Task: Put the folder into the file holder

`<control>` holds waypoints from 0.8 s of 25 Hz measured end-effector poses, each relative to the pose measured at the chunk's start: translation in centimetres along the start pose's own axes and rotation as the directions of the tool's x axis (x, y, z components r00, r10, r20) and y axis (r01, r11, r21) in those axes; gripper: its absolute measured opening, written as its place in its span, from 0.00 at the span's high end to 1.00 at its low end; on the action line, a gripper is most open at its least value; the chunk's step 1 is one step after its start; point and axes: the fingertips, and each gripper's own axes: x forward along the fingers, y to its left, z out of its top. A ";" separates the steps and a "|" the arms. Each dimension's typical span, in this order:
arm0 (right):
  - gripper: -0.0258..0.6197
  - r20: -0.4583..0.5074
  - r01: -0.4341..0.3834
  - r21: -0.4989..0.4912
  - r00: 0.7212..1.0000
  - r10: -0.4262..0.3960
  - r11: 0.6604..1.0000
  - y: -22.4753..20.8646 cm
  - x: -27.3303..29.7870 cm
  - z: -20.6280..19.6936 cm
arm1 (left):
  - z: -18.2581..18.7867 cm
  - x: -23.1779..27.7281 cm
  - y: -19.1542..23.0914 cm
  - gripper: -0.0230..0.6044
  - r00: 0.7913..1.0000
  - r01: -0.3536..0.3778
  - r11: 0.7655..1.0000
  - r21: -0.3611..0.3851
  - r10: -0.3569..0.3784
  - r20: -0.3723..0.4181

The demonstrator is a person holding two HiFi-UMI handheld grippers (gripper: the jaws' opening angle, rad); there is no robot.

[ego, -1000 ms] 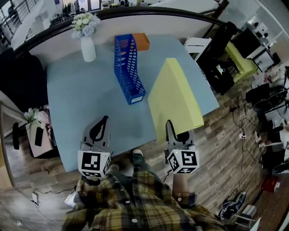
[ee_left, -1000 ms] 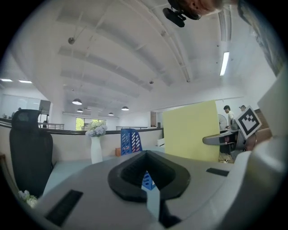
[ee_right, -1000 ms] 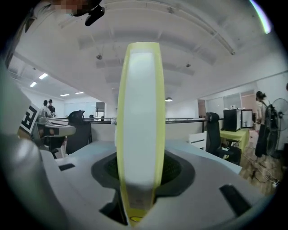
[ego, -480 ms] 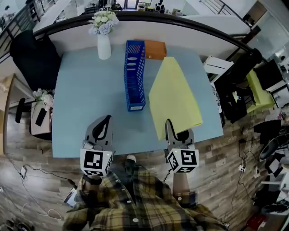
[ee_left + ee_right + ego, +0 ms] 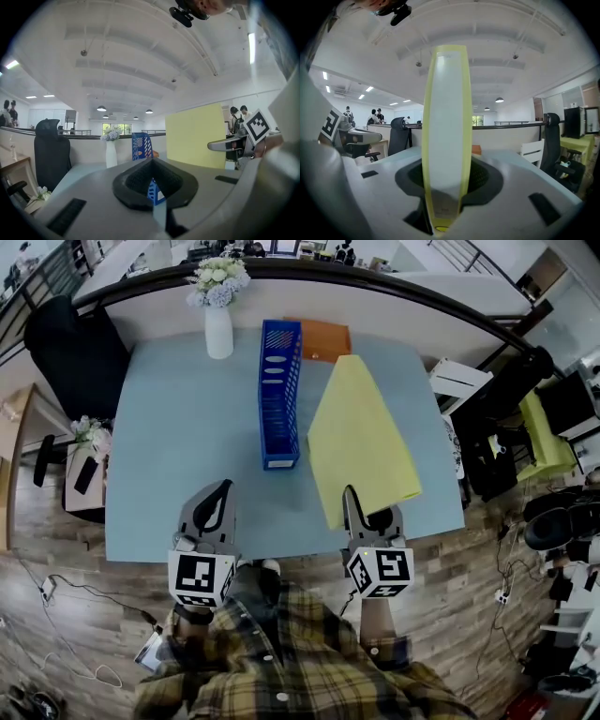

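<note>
A yellow folder [image 5: 361, 432] stands on edge over the right half of the light-blue table [image 5: 178, 446], its near corner between the jaws of my right gripper [image 5: 349, 493]. In the right gripper view the folder [image 5: 445, 117] rises edge-on, and the right gripper [image 5: 444, 190] is shut on it. The blue mesh file holder [image 5: 280, 390] stands upright and empty at the table's middle, left of the folder. My left gripper [image 5: 220, 487] hovers at the near table edge, shut and holding nothing. Seen from the left gripper view, the holder [image 5: 141, 146] lies straight ahead and the folder [image 5: 194, 136] to the right.
A white vase of flowers [image 5: 218, 326] stands at the back left of the table. An orange flat object [image 5: 328, 339] lies behind the holder. A black chair [image 5: 80, 357] stands off the table's left side, a white chair [image 5: 459, 381] off its right.
The whole view has swung, so the table and holder now sit squarely ahead instead of slanting. Both grippers keep their places in the picture, and the folder stays in the right one.
</note>
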 end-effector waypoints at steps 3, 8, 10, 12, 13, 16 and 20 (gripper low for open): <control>0.70 0.001 0.010 -0.002 1.000 -0.010 1.000 0.3 0.0 0.1 | 0.1 0.2 0.2 0.97 1.000 0.016 1.000 0.002 -0.016 0.004; 0.70 0.008 0.028 -0.009 1.000 -0.027 1.000 0.5 -0.1 0.4 | 0.2 0.4 0.2 0.97 0.999 0.043 0.999 0.006 -0.043 0.012; 0.70 0.010 0.034 -0.013 0.999 -0.034 0.999 0.7 -0.3 0.5 | 0.2 0.3 0.2 0.97 0.999 0.049 0.999 0.004 -0.049 0.015; 0.70 0.013 0.037 -0.019 0.999 -0.036 0.999 0.9 -0.5 0.6 | 0.1 0.2 0.1 0.97 0.998 0.053 0.999 0.003 -0.053 0.016; 0.70 0.016 0.038 -0.023 0.999 -0.037 0.999 1.0 -0.6 0.7 | 0.1 0.1 0.1 0.97 0.998 0.054 0.999 0.003 -0.054 0.016; 0.70 0.032 0.041 -0.029 0.999 -0.040 0.999 1.2 -1.0 1.5 | 0.3 -0.2 0.1 0.97 0.998 0.057 0.998 0.007 -0.057 0.020; 0.70 0.063 0.041 -0.043 0.997 -0.038 0.998 1.6 -1.6 2.8 | 0.4 -0.8 0.1 0.97 0.998 0.056 0.998 0.007 -0.057 0.024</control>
